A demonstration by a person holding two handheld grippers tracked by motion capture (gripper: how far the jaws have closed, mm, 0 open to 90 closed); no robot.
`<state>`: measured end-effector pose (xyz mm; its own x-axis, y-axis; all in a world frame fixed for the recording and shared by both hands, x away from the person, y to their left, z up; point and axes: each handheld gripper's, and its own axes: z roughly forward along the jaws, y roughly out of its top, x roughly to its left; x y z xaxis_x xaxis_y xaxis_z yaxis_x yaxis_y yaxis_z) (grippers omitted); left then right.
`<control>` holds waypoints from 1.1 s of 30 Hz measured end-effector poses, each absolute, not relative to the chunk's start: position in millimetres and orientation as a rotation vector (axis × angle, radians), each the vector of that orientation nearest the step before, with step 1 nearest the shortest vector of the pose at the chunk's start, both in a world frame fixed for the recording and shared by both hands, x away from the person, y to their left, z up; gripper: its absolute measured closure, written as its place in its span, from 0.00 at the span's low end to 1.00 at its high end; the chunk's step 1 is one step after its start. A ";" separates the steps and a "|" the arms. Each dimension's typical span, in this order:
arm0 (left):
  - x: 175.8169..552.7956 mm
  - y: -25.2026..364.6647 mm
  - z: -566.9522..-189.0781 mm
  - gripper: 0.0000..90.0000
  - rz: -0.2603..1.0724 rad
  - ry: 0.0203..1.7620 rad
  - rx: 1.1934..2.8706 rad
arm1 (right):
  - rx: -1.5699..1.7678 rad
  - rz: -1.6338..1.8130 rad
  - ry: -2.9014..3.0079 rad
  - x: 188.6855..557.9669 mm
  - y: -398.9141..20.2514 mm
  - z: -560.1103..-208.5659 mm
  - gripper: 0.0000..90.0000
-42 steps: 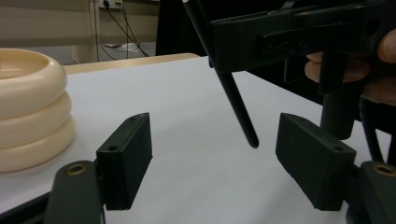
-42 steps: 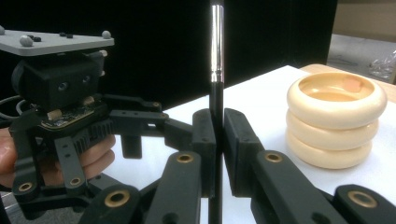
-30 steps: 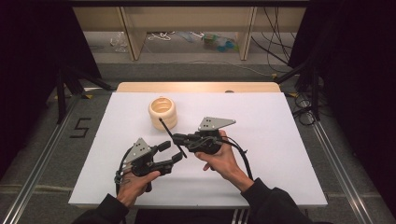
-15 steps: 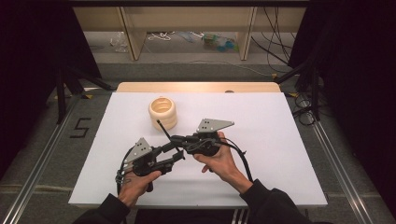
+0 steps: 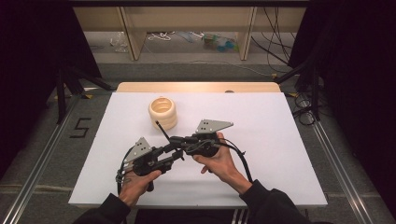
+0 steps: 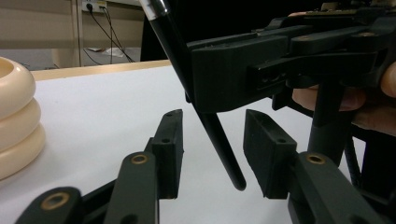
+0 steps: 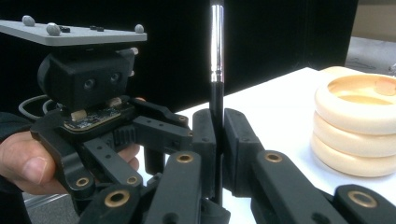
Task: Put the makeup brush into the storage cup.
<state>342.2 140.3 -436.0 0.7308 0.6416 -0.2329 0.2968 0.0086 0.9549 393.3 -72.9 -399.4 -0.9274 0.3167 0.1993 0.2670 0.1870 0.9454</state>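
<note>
1. Right gripper: clenched on a thin black stick. In the right gripper view both jaws press flat on the stick, which stands upright between them. The stick's upper part carries a shiny silver band.

2. Left gripper: jaws have just been closing, with the stick's lower end between them. In the left gripper view that end hangs slanted in the gap, apart from both pads, so these jaws are not yet gripping it.

3. Stick, position: held above the white table, near its middle, between the two grippers. In the high view its free end points up and away toward the rings. The lower tip sits just above the table surface.

4. Stack of cream rings: three rings piled one on another, standing on the table beyond the grippers, well apart from the stick. It appears at the left edge of the left gripper view and at the right side of the right gripper view.

5. Hands: the person's left hand and right hand each hold a gripper, close together over the near half of the table.
</note>
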 end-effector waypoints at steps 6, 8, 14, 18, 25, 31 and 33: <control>341.9 139.9 -436.1 0.69 0.306 0.795 1.578 | 0.588 1.888 2.385 393.4 -73.0 -399.3 0.93; 342.0 140.0 -436.1 0.71 0.302 0.794 1.576 | 0.566 1.896 2.370 394.1 -72.9 -399.5 0.93; 342.6 140.7 -435.7 0.74 0.300 0.771 1.573 | 0.582 1.888 2.386 392.7 -72.7 -399.4 0.93; 342.5 140.6 -436.0 0.77 0.291 0.769 1.575 | 0.577 1.887 2.399 392.5 -72.8 -399.2 0.93; 343.1 141.6 -436.4 0.82 0.281 0.763 1.577 | 0.549 1.894 2.372 393.0 -73.2 -399.0 0.93; 343.7 143.1 -437.1 0.86 0.263 0.784 1.561 | 0.564 1.899 2.384 391.3 -73.7 -398.6 0.93; 343.6 143.8 -437.2 0.88 0.262 0.794 1.555 | 0.563 1.891 2.382 390.6 -74.4 -397.7 0.93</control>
